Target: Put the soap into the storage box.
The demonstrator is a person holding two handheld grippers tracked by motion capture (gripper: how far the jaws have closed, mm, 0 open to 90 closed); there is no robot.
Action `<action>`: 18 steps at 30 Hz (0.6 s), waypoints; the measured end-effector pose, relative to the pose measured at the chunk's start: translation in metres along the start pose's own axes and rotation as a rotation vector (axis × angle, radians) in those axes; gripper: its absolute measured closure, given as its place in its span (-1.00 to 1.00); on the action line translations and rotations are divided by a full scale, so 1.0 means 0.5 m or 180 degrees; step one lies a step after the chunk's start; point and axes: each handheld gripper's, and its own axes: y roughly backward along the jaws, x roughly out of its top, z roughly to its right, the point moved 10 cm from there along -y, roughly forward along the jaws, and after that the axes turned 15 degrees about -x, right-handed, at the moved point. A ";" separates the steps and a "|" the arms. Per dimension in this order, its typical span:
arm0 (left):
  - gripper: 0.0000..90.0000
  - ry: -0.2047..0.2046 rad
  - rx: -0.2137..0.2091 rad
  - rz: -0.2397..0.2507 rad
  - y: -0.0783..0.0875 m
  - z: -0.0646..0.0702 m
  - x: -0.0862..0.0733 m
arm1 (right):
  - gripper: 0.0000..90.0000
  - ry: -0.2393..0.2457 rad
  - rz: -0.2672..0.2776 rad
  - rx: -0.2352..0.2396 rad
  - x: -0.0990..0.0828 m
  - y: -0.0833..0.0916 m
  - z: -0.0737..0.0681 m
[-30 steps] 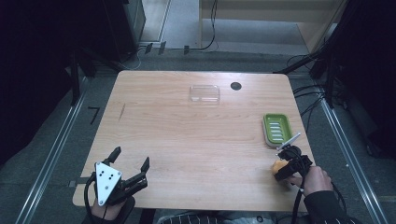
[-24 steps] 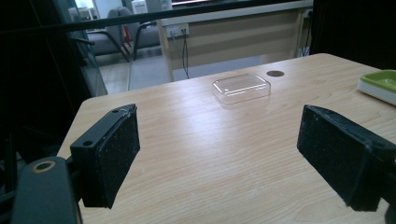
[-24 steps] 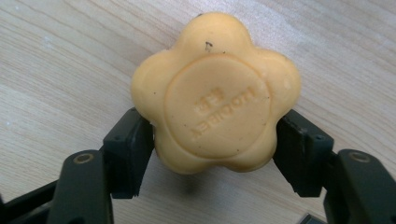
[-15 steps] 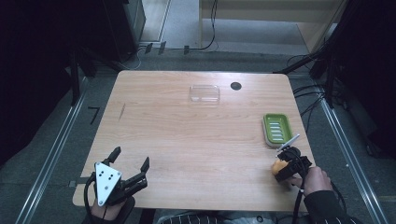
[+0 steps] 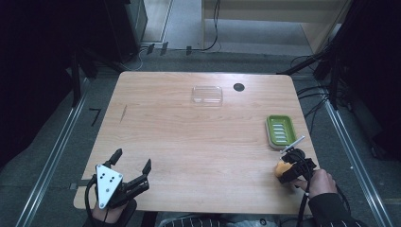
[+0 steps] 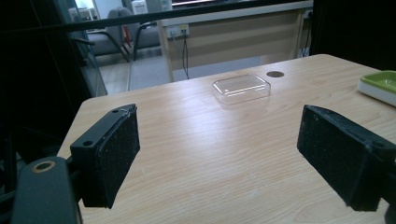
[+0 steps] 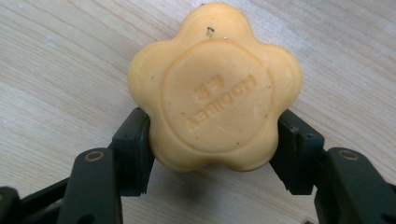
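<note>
Orange soap (image 7: 212, 88) pinched by right gripper (image 5: 294, 169); left gripper (image 5: 131, 168) spread, low over table (image 5: 198, 142).

The only lettering sits on the flower-shaped yellow soap (image 7: 215, 88) clamped between the jaws of the right hand-held gripper (image 7: 212, 149). It is embossed in the round centre, upside down from the gripper's side: two small characters I cannot make out, and beneath them a word too faint to read surely.

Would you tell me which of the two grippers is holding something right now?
The right gripper: its jaws clamp the orange flower-shaped soap. The left gripper stands open, holding nothing.
</note>
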 end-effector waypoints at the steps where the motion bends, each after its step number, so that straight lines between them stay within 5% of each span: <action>1: -0.70 0.0000 -0.0001 0.0002 0.000 0.000 0.000 | -0.12 -0.0005 -0.0032 -0.0007 -0.002 0.000 0.000; 18: -0.70 -0.0001 -0.0001 0.0004 0.000 0.000 0.000 | -0.12 -0.0082 0.0093 0.0036 0.001 0.010 0.010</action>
